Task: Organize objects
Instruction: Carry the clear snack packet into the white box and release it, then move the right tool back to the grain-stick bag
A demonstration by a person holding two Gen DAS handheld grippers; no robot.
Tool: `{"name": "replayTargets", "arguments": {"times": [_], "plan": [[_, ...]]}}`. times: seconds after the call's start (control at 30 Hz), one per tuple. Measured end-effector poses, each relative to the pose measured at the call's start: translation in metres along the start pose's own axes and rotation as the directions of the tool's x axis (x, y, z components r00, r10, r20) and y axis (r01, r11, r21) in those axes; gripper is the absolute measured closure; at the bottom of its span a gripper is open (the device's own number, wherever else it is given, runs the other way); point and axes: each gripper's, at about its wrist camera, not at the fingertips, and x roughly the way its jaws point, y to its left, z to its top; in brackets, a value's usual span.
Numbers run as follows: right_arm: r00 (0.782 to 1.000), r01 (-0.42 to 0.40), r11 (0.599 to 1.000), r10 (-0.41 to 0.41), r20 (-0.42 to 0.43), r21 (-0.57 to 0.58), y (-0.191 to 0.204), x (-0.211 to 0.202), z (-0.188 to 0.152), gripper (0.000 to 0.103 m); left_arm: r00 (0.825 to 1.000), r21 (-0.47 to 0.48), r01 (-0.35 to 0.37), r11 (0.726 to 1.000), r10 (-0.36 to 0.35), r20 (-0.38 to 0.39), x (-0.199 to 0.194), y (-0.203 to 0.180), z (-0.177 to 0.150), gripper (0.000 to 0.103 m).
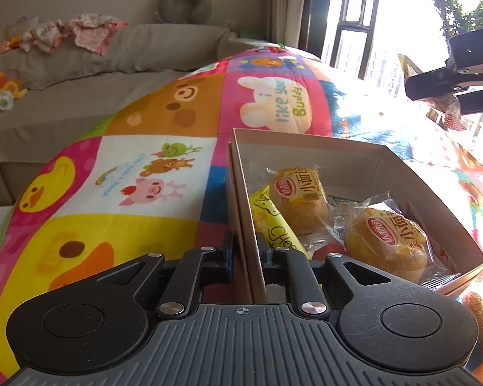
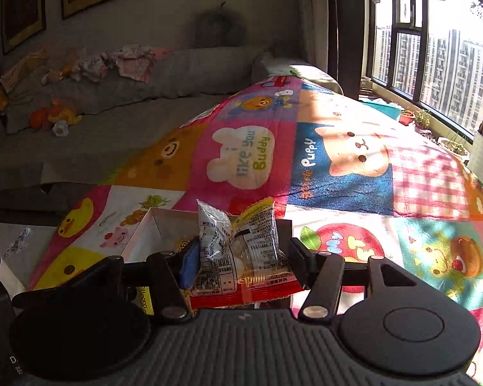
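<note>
Left wrist view: the left gripper (image 1: 245, 259) clamps the near wall of the cardboard box (image 1: 306, 148), steadying it on the cartoon blanket (image 1: 138, 173); two wrapped buns (image 1: 386, 244) lie inside.

Right wrist view: the right gripper (image 2: 241, 255) pinches a clear snack packet (image 2: 241, 251) above the box's near corner. Likely next: carry it over the box and release.

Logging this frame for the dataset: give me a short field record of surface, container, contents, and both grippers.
surface: cartoon patchwork blanket
container: open cardboard box
contents: two wrapped small buns, yellow cheese snack packet
left gripper: shut on the box's near wall
right gripper: shut on a snack packet, held above the blanket near the box
</note>
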Motion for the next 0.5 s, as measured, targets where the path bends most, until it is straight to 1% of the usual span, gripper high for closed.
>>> {"name": "replayTargets", "arguments": {"times": [0.03, 0.07, 0.1, 0.13, 0.2, 0.27, 0.37, 0.5], "plan": [[1.000, -0.002, 1.000, 0.002, 0.017, 0.001, 0.000, 0.009, 0.005, 0.046, 1.000, 0.001, -0.001, 1.000, 0.001, -0.001, 0.000, 0.000, 0.000, 0.088], [1.000, -0.001, 1.000, 0.001, 0.020, -0.002, 0.000, 0.019, 0.010, 0.041, 1.000, 0.001, 0.000, 1.000, 0.000, -0.001, 0.000, 0.000, 0.000, 0.088], [1.000, 0.008, 1.000, -0.008, 0.006, -0.002, 0.000, 0.028, 0.013, 0.036, 1.000, 0.001, 0.001, 1.000, -0.001, -0.001, 0.000, 0.000, 0.000, 0.088], [1.000, 0.020, 1.000, -0.020, -0.003, 0.007, -0.001, 0.033, 0.014, 0.027, 1.000, 0.001, 0.000, 1.000, 0.000, -0.001, 0.000, 0.000, 0.000, 0.088], [1.000, 0.025, 0.999, -0.025, -0.017, 0.028, -0.006, 0.038, 0.012, 0.027, 1.000, 0.001, -0.003, 1.000, 0.003, 0.001, 0.000, 0.000, 0.000, 0.088], [1.000, 0.024, 0.999, -0.023, -0.020, 0.045, -0.014, 0.032, 0.005, 0.027, 1.000, 0.001, -0.006, 1.000, 0.006, 0.003, 0.000, 0.000, 0.000, 0.088], [0.998, 0.053, 0.997, -0.052, -0.029, 0.049, -0.029, 0.017, -0.014, 0.027, 1.000, -0.001, -0.003, 1.000, 0.003, 0.002, 0.000, 0.001, 0.000, 0.088], [0.995, 0.084, 0.996, -0.081, -0.061, 0.039, -0.049, -0.010, -0.050, 0.023, 1.000, 0.009, -0.012, 1.000, 0.012, 0.001, 0.000, 0.000, 0.000, 0.088]]}}
